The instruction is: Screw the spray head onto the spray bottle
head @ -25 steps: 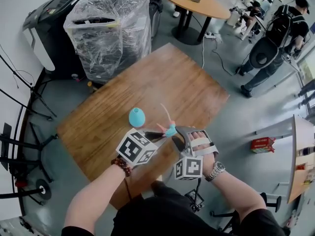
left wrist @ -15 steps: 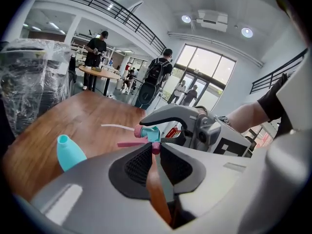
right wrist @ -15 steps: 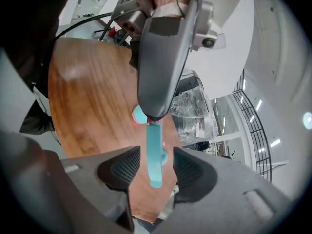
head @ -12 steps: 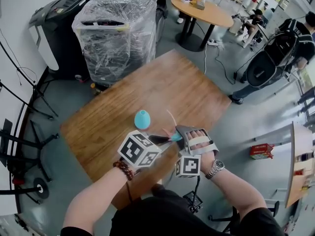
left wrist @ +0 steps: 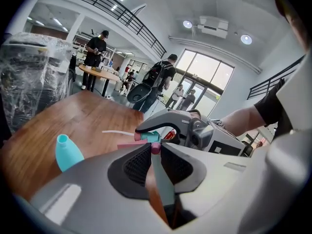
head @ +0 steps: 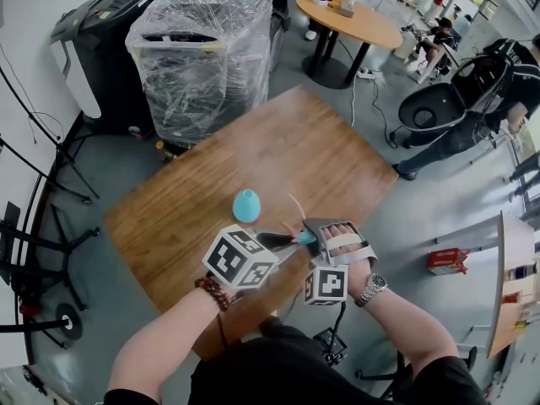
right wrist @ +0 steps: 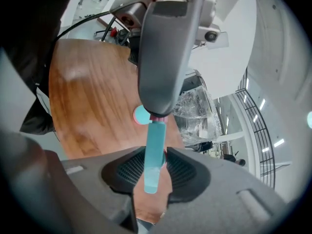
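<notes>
While the two grippers are close together over the near side of the table (head: pixel 278 142), they hold the spray head (left wrist: pixel 150 136) between them, up in the air. The left gripper (left wrist: pixel 155 151) has its jaws almost together, and they pinch the small pink end of the spray head. The right gripper (right wrist: pixel 157 156) comes at it from the other side. Its jaws have just been closing, and the long blue-green part of the spray head stands between them. The pads seem to press on it from both sides, though that spot is hard to see. A thin white tube (left wrist: pixel 117 131) sticks out of the spray head and points out over the table. The bottle (head: pixel 245 206) is blue-green too. It stands upright on the wood with its neck open, a little way past the grippers, and nothing touches it. The spray head is not on it yet. Behind the table there is a big thing wrapped in clear plastic (head: pixel 202 57), and a round table (head: pixel 350 15) stands farther back
</notes>
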`<control>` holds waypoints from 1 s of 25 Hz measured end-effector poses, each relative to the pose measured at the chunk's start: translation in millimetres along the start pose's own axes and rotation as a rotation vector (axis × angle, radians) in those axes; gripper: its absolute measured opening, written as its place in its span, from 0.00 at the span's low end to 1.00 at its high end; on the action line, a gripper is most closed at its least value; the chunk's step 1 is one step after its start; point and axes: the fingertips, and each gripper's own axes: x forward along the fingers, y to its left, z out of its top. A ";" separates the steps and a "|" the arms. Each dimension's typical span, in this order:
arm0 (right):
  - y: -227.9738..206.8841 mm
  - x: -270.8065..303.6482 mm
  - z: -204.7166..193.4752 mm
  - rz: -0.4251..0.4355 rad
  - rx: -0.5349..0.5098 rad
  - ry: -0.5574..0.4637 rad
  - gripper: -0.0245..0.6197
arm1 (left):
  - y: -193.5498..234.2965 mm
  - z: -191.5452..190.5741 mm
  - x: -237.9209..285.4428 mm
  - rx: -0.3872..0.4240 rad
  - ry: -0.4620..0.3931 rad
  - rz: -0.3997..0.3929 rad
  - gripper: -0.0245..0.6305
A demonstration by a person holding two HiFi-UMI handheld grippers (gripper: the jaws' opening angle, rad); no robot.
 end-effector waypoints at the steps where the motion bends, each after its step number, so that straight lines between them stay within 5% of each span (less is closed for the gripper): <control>1: 0.4 0.1 -0.3 0.015 0.024 -0.007 0.23 | 0.0 1.8 -0.7 0.004 -0.010 -0.001 0.17; 6: -2.7 -1.1 -2.1 0.128 0.228 -0.027 0.23 | 3.5 7.4 -8.4 0.033 -0.048 0.001 0.36; 11: 0.5 2.9 -12.5 0.200 0.355 -0.047 0.23 | 15.1 10.0 -24.8 0.077 -0.089 0.046 0.42; 19: -12.5 -2.8 -16.5 0.317 0.603 -0.074 0.23 | 78.8 -6.2 -56.0 0.083 -0.162 0.222 0.48; 25: -24.5 -12.6 -16.9 0.408 0.771 -0.104 0.23 | 124.7 -27.4 -48.9 0.118 -0.132 0.362 0.60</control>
